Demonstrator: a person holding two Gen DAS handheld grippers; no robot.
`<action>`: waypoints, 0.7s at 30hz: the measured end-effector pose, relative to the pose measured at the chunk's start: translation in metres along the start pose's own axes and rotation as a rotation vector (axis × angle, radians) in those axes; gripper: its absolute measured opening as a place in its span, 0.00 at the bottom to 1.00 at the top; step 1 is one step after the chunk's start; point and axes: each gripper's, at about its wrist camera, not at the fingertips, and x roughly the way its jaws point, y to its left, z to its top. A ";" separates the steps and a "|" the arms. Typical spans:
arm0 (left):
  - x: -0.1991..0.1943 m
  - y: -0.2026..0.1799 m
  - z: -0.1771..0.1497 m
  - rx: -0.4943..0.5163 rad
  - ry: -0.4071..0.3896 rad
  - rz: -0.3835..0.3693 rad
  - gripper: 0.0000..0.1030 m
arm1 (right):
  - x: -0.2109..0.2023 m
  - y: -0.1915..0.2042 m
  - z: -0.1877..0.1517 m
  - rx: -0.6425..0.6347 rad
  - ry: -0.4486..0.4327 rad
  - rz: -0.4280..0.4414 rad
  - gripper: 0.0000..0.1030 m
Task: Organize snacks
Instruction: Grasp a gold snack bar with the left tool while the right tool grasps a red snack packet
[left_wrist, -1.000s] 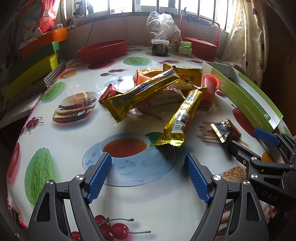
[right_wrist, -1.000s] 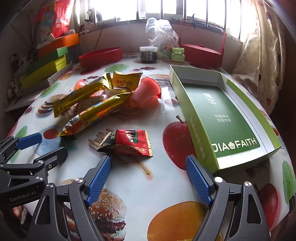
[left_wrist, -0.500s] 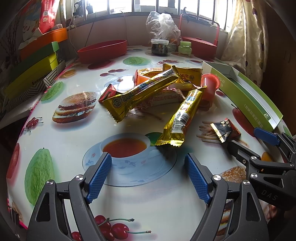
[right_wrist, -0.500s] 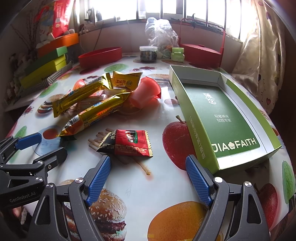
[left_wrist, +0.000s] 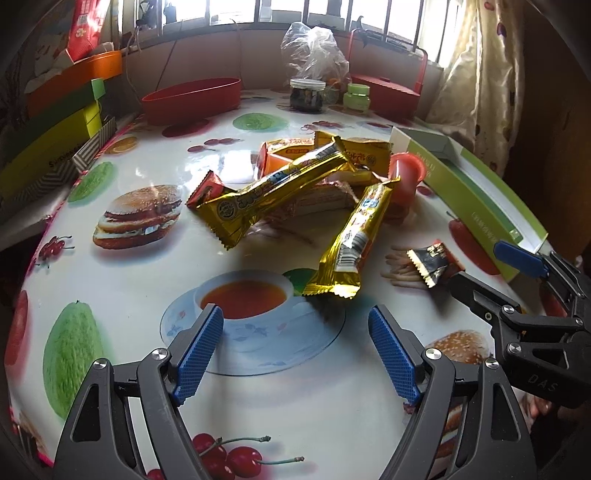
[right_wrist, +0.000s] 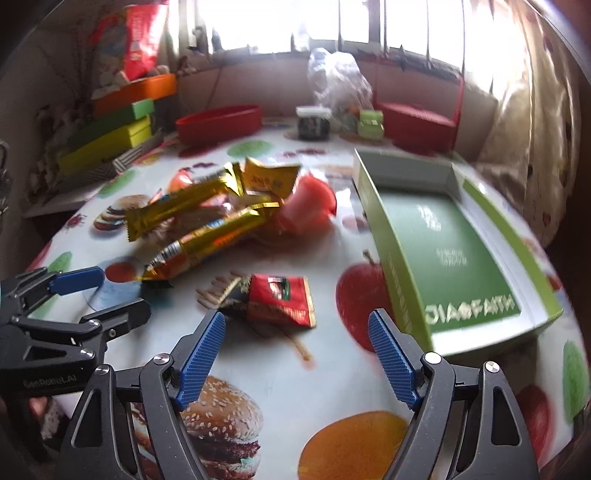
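A heap of snacks lies mid-table: two long gold bars (left_wrist: 273, 194) (left_wrist: 354, 240), yellow packets (left_wrist: 364, 155) and a red jelly cup (left_wrist: 406, 177). A small red packet (right_wrist: 282, 299) lies apart, just ahead of my right gripper (right_wrist: 297, 352), which is open and empty. My left gripper (left_wrist: 295, 350) is open too, low over the printed teacup, with the nearer gold bar's end just beyond its fingers. An open green box (right_wrist: 443, 240), empty inside, stands at the right. Each gripper shows in the other's view.
A red oval tub (left_wrist: 192, 99), a jar (left_wrist: 307, 94), a green-lidded pot (left_wrist: 356, 96), a clear bag and a red basket (left_wrist: 388, 88) line the far edge. Coloured boxes (left_wrist: 51, 136) are stacked at the left. A curtain hangs at the right.
The right wrist view has gone blurred and shifted, with the red packet now nearer its fingers: my right gripper is moving forward. The left gripper and the snacks have stayed put.
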 end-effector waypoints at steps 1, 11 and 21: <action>0.000 0.000 0.001 0.002 -0.001 -0.009 0.79 | -0.001 -0.001 0.002 -0.021 -0.010 0.007 0.78; 0.001 -0.005 0.030 0.025 -0.035 -0.082 0.79 | 0.020 -0.004 0.018 -0.029 0.038 0.138 0.77; 0.027 -0.016 0.044 0.077 0.013 -0.100 0.79 | 0.026 -0.001 0.019 -0.069 0.045 0.102 0.66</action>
